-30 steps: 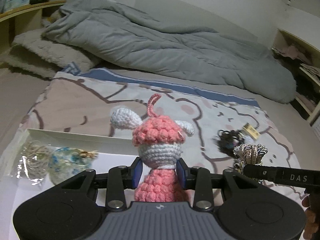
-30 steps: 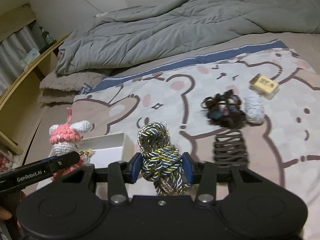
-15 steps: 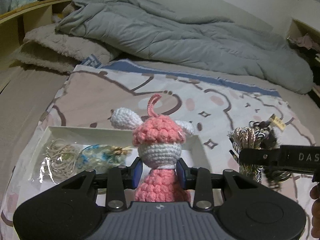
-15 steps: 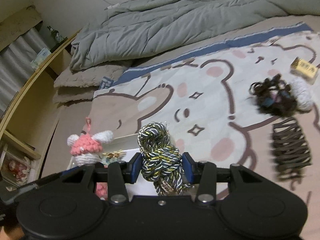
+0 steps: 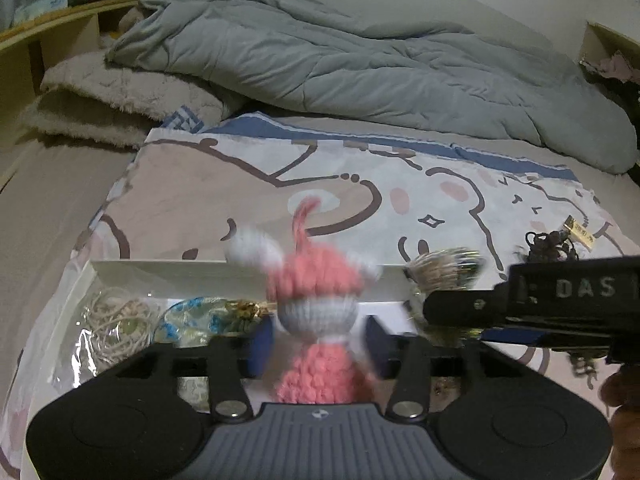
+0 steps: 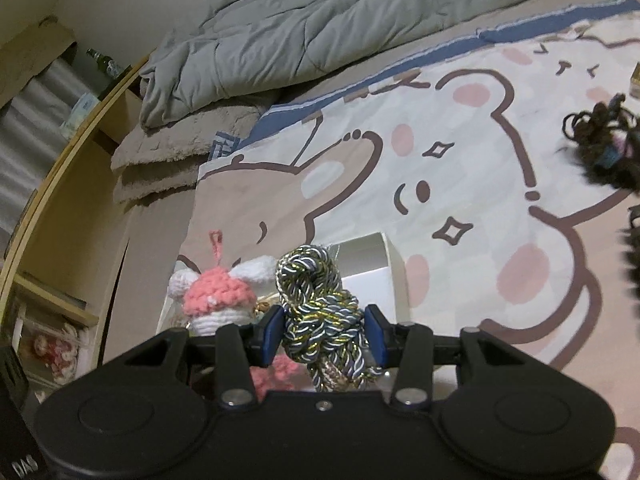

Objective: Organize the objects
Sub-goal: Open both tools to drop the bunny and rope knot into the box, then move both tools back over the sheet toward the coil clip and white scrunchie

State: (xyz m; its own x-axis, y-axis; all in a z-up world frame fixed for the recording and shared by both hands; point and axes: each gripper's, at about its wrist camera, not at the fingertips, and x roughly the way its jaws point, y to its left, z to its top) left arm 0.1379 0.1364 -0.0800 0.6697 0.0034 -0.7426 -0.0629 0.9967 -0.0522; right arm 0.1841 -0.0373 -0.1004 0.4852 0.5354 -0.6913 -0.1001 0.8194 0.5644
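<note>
Pink and white yarn makes up the crochet doll (image 5: 316, 320) that stands between the jaws of the left tool (image 5: 318, 346), right above the white box (image 5: 240, 280) lying on the bed's cartoon-bear blanket (image 5: 400, 200). That tool's jaws are opening, and a sliver of gap shows on either side of the doll, so the grip looks released; the doll itself is blurred, which suggests it is dropping or settling into the box. Inside the box, on its left half, sit a bag of pale hair ties (image 5: 116, 320) and a blue beaded piece (image 5: 192, 316).

Just right of the box, the right tool (image 6: 325, 332) is clenched on a knotted cord (image 6: 320, 312) of grey, gold and white strands; its jaws are starting to ease apart, yet the pads (image 6: 274, 330) press the knot on both sides. From the right wrist view the cord hangs over the box's right part, beside the doll.

Judging by this, the step in hand is dropping both items into the box. Next, the left tool should lift clear without snagging the doll's loop, and the right tool should let go of the cord over bare box floor. Well right of the box, a dark pile of hair bands (image 6: 600, 136) waits on the blanket.
</note>
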